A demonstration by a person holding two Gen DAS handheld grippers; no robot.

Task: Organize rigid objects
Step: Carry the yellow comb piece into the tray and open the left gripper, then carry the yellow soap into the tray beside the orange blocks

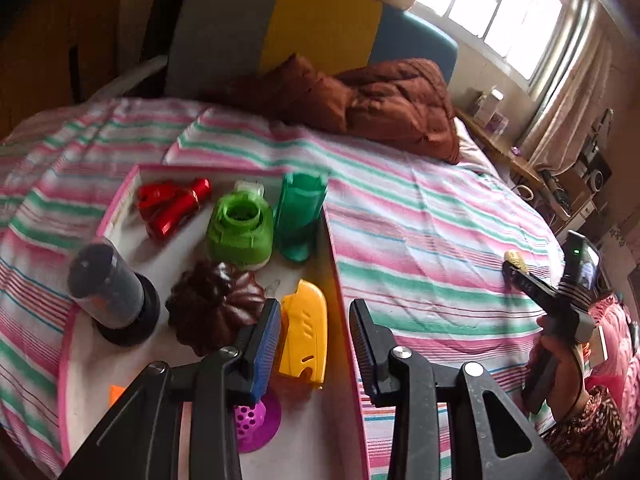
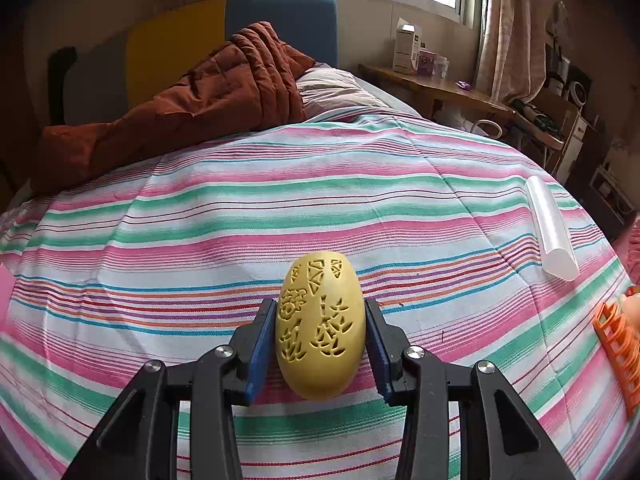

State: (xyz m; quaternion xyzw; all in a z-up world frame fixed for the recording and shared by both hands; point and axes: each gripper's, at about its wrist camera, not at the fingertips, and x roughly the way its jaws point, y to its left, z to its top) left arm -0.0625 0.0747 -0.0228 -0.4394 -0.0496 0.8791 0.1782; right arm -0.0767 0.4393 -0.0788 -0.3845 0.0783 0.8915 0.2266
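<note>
Right gripper [image 2: 320, 344] pinches the yellow carved egg [image 2: 320, 328] by its sides above the striped bedspread [image 2: 280, 208], well right of the pink-rimmed tray [image 1: 120, 196]. Left gripper [image 1: 314, 332] is spread and holds nothing over the tray's near right edge, beside the yellow cutter [image 1: 304, 340]. Judgement: keep the squeeze even on the rounded egg, carry left, set it in a bare tray spot.

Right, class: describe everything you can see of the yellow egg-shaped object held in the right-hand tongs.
The yellow egg is a matte, plastic-looking hollow shell with cut-out patterns: triangles near its far end, flower and leaf shapes along its body. It points lengthwise away from the camera, clamped on both sides by the right tongs, above the striped bedsheet. Whether it touches the sheet cannot be told. In the left wrist view only a small part of it shows at the tongs' tip.
</note>
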